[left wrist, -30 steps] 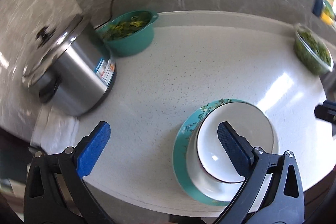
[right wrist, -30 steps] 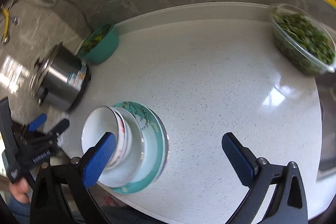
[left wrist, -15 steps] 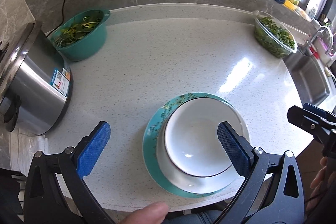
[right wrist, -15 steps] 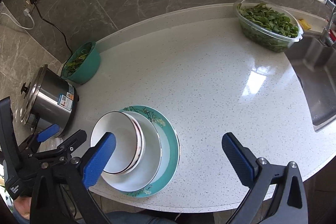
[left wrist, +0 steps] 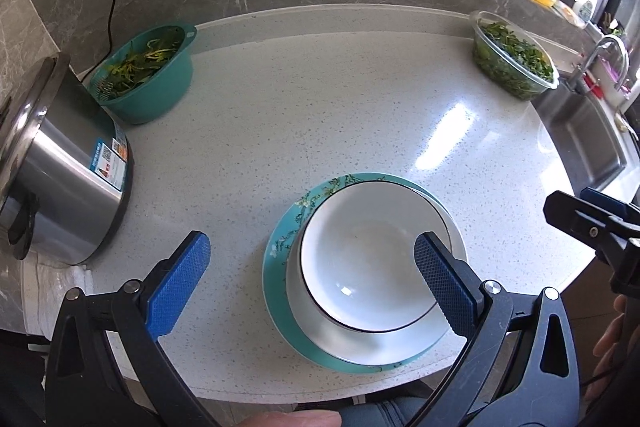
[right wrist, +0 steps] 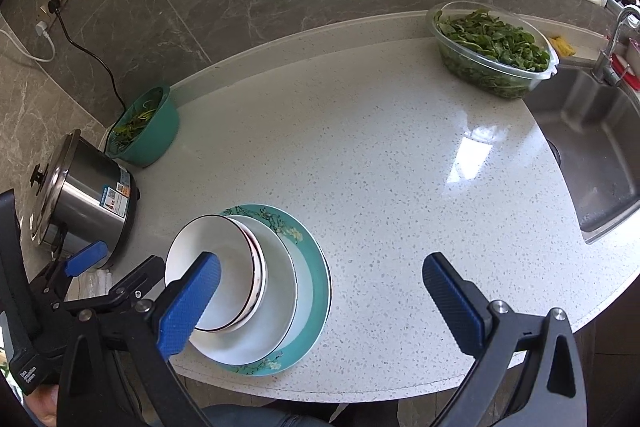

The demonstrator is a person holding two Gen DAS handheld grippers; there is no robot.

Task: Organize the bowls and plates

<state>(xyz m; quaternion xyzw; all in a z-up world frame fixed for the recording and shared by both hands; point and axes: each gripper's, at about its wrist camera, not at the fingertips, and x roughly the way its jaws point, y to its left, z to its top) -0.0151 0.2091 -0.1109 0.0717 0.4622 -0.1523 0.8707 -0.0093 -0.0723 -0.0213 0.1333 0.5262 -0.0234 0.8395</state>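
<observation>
White bowl (left wrist: 366, 279) tops the stack at the counter's (left wrist: 360, 99) near edge — just ahead of your left gripper (left wrist: 310, 277), nearer than the right gripper (right wrist: 320, 299); both gape empty.

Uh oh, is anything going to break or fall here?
Maybe. The stack of bowls on the teal plate sits close to the counter's front edge, so a bump from the open left gripper might push it off. The bowls sit toward one side of the plate rather than centred, so lifting the plate may tip them. The steel pot stands near, so a wide swing might hit it.
</observation>
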